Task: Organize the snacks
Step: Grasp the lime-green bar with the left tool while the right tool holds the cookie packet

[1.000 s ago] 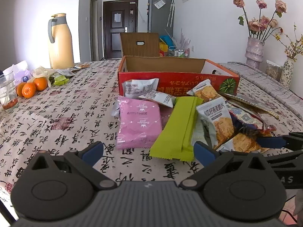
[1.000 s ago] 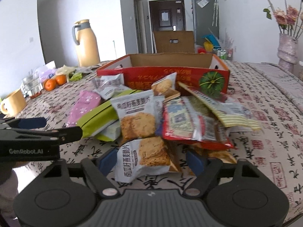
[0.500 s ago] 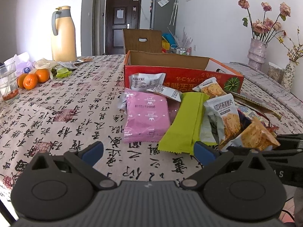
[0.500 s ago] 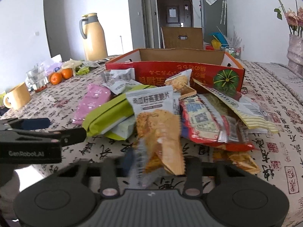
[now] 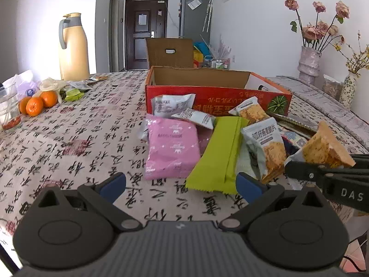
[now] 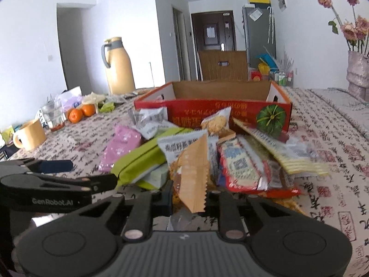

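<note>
Snack packets lie heaped on the patterned tablecloth in front of an open red cardboard box (image 5: 207, 97) (image 6: 207, 110). My right gripper (image 6: 191, 198) (image 5: 322, 173) is shut on an orange cracker packet (image 6: 193, 168) (image 5: 325, 147), which it holds tilted up just above the near right of the heap. My left gripper (image 5: 182, 182) (image 6: 85, 173) stands open and holds nothing, low over the cloth just before a pink packet (image 5: 173, 147) and a long green packet (image 5: 221, 152). A second cracker packet (image 5: 267, 145) lies beside the held one.
A yellow thermos (image 5: 73, 46), oranges (image 5: 37, 103) and a glass (image 5: 9, 113) stand at the far left, and a tan mug (image 6: 30, 133) nearer. Flower vases (image 5: 309, 62) stand at the right. A brown carton (image 5: 170, 53) stands behind the red box.
My right gripper has gone from open around the cracker packet to shut on it and has raised it off the heap. The left gripper has kept open and in place.
</note>
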The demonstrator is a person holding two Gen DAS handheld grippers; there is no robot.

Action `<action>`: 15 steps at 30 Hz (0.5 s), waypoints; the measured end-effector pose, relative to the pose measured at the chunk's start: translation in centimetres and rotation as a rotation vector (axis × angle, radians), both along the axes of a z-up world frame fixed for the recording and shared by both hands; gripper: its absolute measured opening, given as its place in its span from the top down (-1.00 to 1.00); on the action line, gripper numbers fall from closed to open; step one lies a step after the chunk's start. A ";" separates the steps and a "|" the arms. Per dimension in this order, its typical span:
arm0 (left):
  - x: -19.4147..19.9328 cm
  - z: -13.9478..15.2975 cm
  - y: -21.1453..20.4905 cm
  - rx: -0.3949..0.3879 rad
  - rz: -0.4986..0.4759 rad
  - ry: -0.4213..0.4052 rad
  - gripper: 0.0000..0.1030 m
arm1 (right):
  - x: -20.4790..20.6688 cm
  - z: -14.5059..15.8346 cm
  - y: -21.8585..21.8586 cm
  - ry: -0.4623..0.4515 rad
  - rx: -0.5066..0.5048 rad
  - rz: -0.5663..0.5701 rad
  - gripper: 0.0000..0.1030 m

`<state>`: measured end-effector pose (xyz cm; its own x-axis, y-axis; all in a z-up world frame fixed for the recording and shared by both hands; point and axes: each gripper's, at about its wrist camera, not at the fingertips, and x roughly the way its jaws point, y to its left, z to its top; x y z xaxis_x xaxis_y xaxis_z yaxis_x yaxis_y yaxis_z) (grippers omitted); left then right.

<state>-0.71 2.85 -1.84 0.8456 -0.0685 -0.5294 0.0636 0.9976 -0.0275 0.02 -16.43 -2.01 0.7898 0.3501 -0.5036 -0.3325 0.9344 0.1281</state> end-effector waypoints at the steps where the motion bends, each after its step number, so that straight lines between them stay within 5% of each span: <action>1: 0.2 0.2 -0.1 0.002 -0.004 -0.001 -1.00 | 0.0 0.2 -0.2 -0.009 0.004 -0.004 0.65; 12: 4.1 1.5 -3.0 0.077 -0.076 -0.016 -1.00 | 1.2 1.6 -3.2 -0.085 0.037 -0.071 0.64; 15: 5.5 1.3 -3.8 0.108 -0.083 -0.005 -0.85 | 1.8 1.5 -4.1 -0.086 0.050 -0.086 0.64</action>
<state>4.75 -0.96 -0.50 0.8418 -0.0810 -0.5336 0.1456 0.9861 0.0802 1.77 -20.50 -0.50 0.8578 0.3020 -0.4160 -0.2630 0.9531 0.1497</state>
